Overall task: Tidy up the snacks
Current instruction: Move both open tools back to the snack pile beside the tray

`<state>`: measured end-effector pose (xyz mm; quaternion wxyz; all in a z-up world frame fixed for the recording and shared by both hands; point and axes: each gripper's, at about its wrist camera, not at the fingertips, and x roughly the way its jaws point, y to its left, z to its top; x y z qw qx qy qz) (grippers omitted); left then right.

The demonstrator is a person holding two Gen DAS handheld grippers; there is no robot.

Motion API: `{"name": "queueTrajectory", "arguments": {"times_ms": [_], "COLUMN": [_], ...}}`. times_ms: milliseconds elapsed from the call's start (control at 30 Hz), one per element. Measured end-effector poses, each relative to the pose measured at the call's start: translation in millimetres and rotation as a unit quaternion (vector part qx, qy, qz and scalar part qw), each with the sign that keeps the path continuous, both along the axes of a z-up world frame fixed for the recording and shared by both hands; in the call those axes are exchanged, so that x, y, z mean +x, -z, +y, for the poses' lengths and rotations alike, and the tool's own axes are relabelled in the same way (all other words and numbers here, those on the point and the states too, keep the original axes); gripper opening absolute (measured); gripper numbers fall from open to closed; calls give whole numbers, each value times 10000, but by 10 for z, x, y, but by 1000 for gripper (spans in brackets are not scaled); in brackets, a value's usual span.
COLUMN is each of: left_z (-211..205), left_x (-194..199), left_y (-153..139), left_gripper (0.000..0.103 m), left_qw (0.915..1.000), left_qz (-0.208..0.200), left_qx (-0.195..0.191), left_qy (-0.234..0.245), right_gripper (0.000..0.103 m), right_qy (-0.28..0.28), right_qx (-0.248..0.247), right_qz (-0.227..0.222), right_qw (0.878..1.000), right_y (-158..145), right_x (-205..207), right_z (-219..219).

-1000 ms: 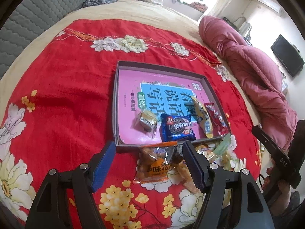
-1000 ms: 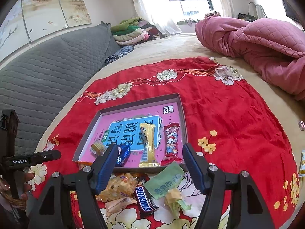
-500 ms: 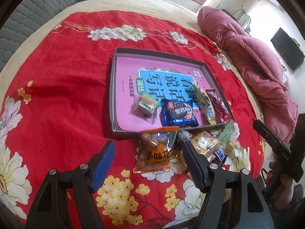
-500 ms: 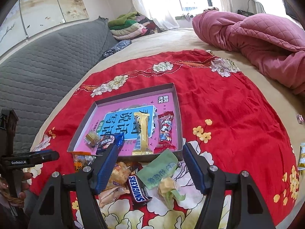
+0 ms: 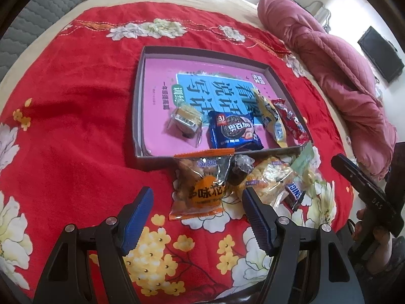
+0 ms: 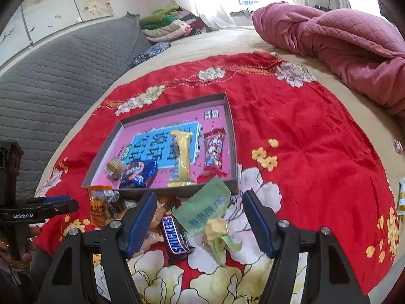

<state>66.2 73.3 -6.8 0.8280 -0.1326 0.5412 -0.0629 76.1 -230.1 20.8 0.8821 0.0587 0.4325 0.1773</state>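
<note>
1. Our left gripper [image 5: 196, 214] is spread wide with nothing between its blue ribbed pads; the orange peanut pouch [image 5: 200, 190] lies flat on the cloth just ahead, between the finger lines
2. Our right gripper [image 6: 198, 220] is also released and empty, above the Snickers bar [image 6: 176, 235] and the green sachet [image 6: 205, 209]
3. We'd judge the step as picking from the loose pile: come down square, pinch the pouch across its short side, avoid snagging the neighbouring crinkly film
4. The pouch is slick foil and lumpy; the bar is firm and slim, so easier
5. The tray [image 5: 138, 116], shallow with grey rigid walls, holds four packets on a pink glossy book
6. The red floral bedspread [image 5: 76, 116] is soft and wrinkled
</note>
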Motion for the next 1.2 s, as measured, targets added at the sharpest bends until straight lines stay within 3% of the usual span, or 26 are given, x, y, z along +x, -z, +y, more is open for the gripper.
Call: {"name": "queueTrajectory", "arguments": {"times_ms": [767,1200], "left_z": [-14,-45], "left_x": [31,66], "left_y": [256,367], "left_gripper": [74,74], "left_qw": [9996,9992], "left_qz": [271,371], "left_qx": [-121,-163], "left_qy": [-41,-54], "right_gripper": [69,40], "right_qy": [-31,-74], "right_qx": [-355,-361], "right_qz": [713,803], "right_qw": [9968,9961], "right_y": [563,671], "right_x": [71,112], "right_z": [28,72]}}
